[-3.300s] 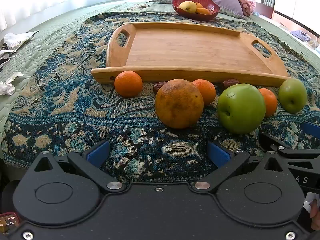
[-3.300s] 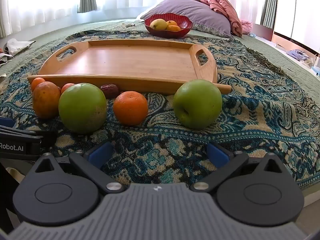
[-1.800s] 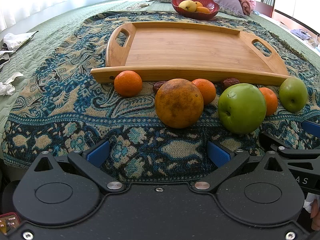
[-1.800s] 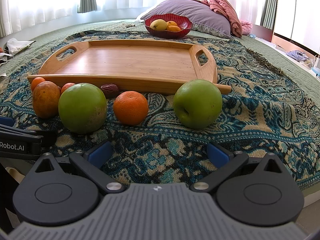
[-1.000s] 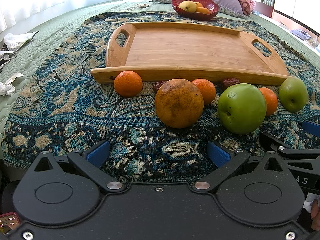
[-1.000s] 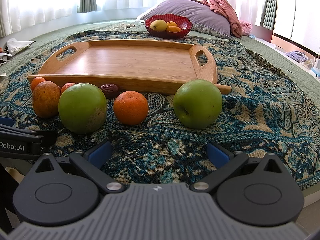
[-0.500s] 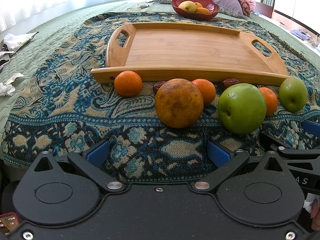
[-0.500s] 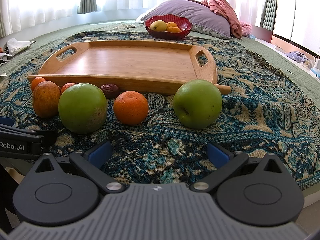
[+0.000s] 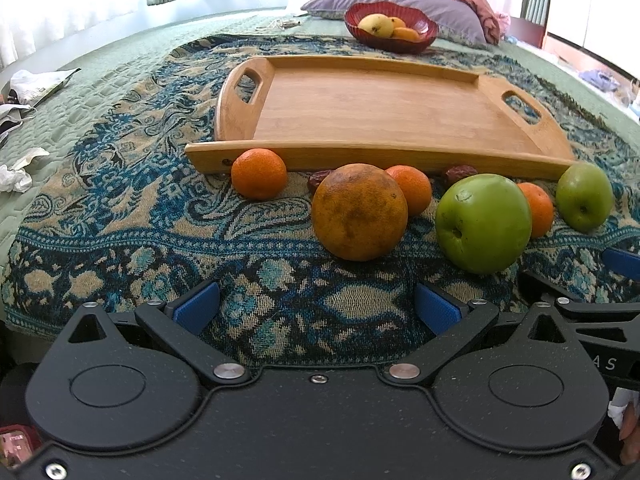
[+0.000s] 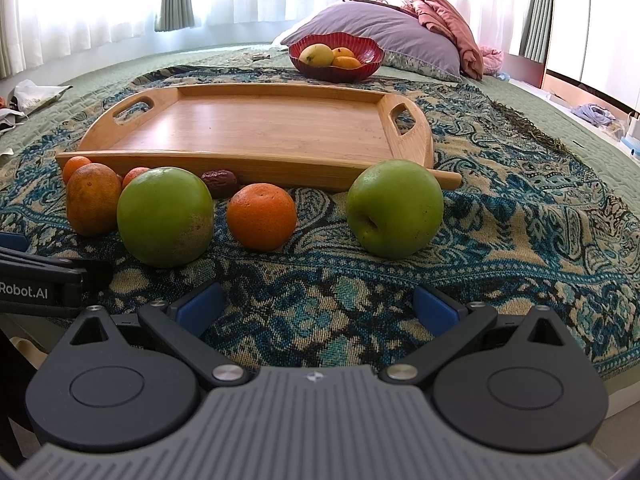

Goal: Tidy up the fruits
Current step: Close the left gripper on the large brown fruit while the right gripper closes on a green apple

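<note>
**Fruit lined up before tray**

The left gripper (image 9: 316, 308) and right gripper (image 10: 316, 308) were held low and level over the blanket (image 10: 520, 216), both spread wide and empty. Along the near rim of the tray (image 9: 380, 116) were counted two apples (image 10: 394, 208), three small oranges (image 9: 259, 173), one large orange (image 9: 359, 211) and two dates (image 10: 219, 182). A bowl (image 10: 336, 58) of fruit was seen behind.

The fruits (image 10: 261, 216) were lined up in front of the tray (image 10: 248, 128). A bowl (image 10: 336, 65) was set behind it, before a pillow (image 10: 384, 36).
</note>
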`<state>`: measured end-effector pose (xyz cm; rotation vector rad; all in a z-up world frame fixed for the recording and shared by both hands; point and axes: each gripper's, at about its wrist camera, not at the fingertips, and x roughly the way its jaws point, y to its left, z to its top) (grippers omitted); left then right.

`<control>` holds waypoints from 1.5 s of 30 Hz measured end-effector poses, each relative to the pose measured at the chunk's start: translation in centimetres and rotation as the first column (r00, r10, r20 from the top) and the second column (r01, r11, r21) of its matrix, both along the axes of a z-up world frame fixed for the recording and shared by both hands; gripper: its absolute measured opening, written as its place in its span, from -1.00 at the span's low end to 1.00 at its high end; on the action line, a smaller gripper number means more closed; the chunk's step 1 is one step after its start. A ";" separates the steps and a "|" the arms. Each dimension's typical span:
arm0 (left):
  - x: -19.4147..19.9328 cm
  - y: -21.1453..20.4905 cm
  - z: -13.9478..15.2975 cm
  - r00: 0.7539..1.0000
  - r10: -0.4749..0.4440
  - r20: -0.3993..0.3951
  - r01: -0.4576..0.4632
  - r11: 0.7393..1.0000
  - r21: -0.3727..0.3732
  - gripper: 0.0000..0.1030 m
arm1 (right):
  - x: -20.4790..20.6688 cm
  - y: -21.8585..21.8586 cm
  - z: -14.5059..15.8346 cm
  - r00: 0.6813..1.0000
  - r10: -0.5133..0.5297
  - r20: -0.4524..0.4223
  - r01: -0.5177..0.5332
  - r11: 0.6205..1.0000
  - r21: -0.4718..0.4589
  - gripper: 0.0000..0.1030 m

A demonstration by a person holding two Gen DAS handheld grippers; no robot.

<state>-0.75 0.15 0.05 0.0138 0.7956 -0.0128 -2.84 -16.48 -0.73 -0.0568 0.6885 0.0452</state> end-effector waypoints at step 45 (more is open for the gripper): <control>1.7 1.4 2.3 0.986 -0.131 0.105 0.148 0.975 -0.168 -0.06 | -3.9 6.0 -0.6 0.945 0.079 0.317 -0.112 0.990 0.087 0.20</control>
